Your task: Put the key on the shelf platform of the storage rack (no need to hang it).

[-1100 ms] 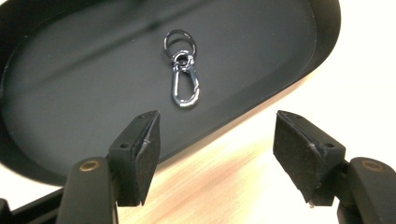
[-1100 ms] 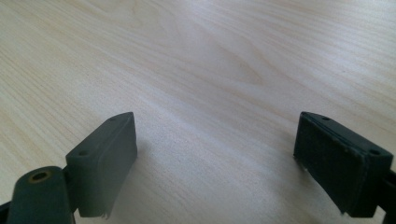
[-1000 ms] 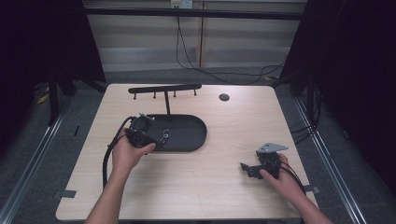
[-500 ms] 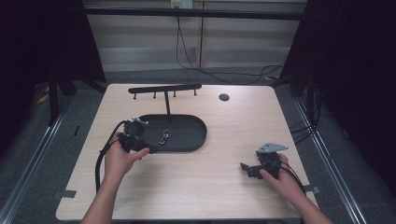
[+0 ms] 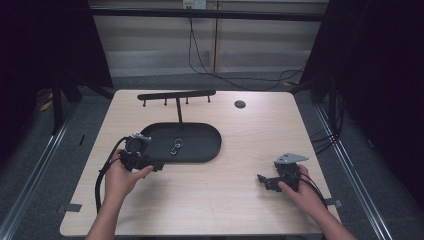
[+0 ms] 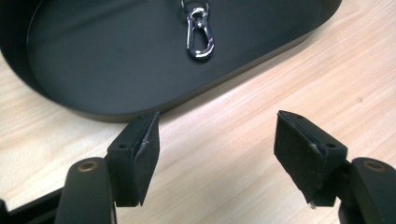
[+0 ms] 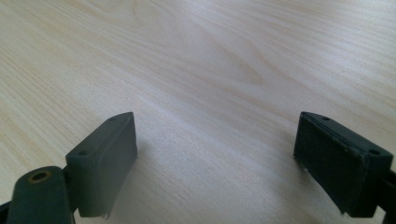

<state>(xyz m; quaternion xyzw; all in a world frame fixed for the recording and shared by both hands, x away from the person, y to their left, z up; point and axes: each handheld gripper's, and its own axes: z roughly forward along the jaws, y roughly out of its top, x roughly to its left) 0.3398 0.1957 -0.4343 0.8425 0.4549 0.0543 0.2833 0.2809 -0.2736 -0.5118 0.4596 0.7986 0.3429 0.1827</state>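
- Snap hook (image 6: 200,35): silver, lying inside the black oval tray (image 6: 93,70) on the worktop (image 5: 240,200).
- Left hand-held gripper (image 6: 215,154): jaws wide apart, empty, just outside the tray's rim.
- Right hand-held gripper (image 7: 215,158): jaws wide apart, empty, over bare wood, well apart from the tray.

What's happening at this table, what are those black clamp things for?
A person sits at a wooden table holding a two-jaw gripper in each hand. The left gripper has open, empty jaws just outside the near edge of a black oval tray. A small metal snap hook lies inside the tray, untouched. The right gripper rests open on bare wood. A black rack with pegs stands behind the tray.
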